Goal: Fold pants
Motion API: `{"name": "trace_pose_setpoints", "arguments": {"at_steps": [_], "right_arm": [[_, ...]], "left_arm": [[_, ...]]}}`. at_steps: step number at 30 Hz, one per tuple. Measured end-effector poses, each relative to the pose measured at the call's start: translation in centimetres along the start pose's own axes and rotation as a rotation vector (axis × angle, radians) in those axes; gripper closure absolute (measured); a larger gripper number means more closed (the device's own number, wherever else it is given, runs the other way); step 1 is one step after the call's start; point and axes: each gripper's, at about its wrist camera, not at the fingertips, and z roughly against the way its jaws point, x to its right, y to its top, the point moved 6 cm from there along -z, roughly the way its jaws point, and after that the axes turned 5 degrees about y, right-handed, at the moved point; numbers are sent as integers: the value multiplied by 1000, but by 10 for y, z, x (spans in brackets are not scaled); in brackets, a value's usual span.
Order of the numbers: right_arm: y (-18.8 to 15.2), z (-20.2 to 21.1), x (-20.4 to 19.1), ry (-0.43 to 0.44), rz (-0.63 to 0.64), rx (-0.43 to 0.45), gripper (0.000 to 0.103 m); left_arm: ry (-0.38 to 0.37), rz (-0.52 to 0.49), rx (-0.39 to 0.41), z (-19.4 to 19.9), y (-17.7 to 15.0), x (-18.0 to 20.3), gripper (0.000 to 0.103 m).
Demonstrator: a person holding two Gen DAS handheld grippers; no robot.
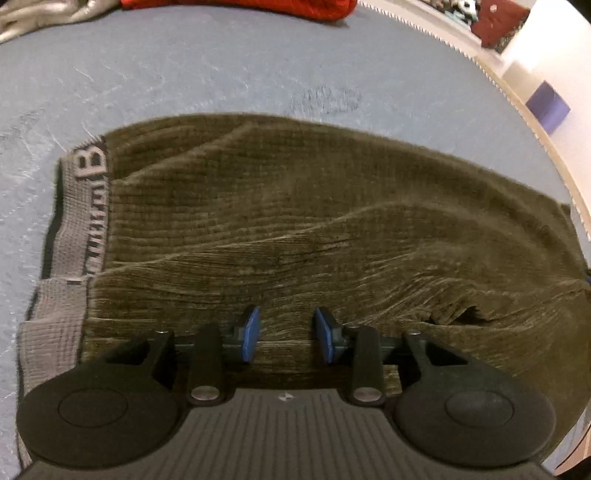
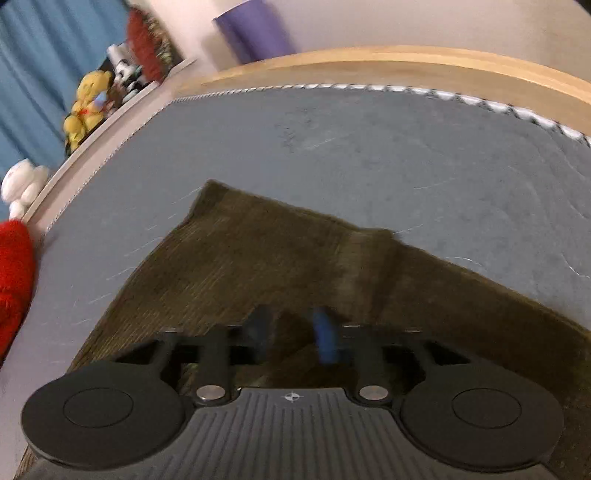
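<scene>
Olive pants lie folded on blue bed. Left gripper part open above cloth, holding nothing. Right gripper narrowly open, blurred; grip unclear.

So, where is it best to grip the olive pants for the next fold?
Probably the near edge of the olive pants, beside the grey waistband, coming from above. The cloth lies flat on the blue sheet; only edges give the left gripper something to pinch.

Olive-brown ribbed pants with a grey lettered waistband on a blue-grey bedcover; beyond the bedcover, something red, possibly fabric.
</scene>
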Motion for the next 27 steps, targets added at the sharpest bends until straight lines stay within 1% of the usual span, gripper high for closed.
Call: {"name": "trace_pose_setpoints", "arguments": {"at_steps": [1, 2, 3, 4, 7, 10, 13, 14, 15, 17, 19, 21, 23, 24, 26, 27], "right_arm": [[3, 3, -1, 1, -20, 3, 80], [8, 10, -4, -5, -31, 21, 73], [13, 19, -14, 0, -22, 55, 70], [17, 30, -23, 17, 5, 92, 66], [20, 64, -60, 76, 83, 166, 63], [15, 106, -107, 135, 167, 202, 57], [-1, 137, -151, 232, 287, 203, 56], [0, 144, -165, 264, 315, 198, 56], [-6, 153, -178, 302, 345, 186, 56], [-28, 172, -198, 362, 399, 152, 56], [-57, 189, -212, 393, 467, 98, 56], [-90, 194, -225, 413, 534, 25, 56], [-129, 184, -234, 455, 601, -88, 56], [-148, 181, -241, 476, 640, -130, 56], [-186, 174, -247, 505, 755, -185, 56], [-203, 180, -250, 503, 802, -214, 56]], "left_arm": [[-7, 12, 13, 6, 1, -2, 64], [-16, 21, 36, 13, 3, -6, 64], [-15, 24, 75, 24, 7, -10, 64], [-7, 26, 95, 29, 8, -14, 64], [22, 79, 133, 43, 15, -36, 64], [31, 154, 154, 55, 20, -62, 64], [29, 218, 186, 70, 26, -86, 64], [28, 229, 192, 75, 27, -90, 65], [29, 240, 199, 79, 28, -97, 66], [29, 244, 210, 87, 26, -101, 79], [26, 236, 208, 91, 22, -103, 84], [20, 212, 197, 89, 19, -100, 84], [27, 185, 181, 85, 14, -95, 84], [30, 175, 174, 81, 12, -93, 84], [41, 165, 159, 75, 9, -94, 84], [44, 165, 153, 72, 7, -95, 84]]}}
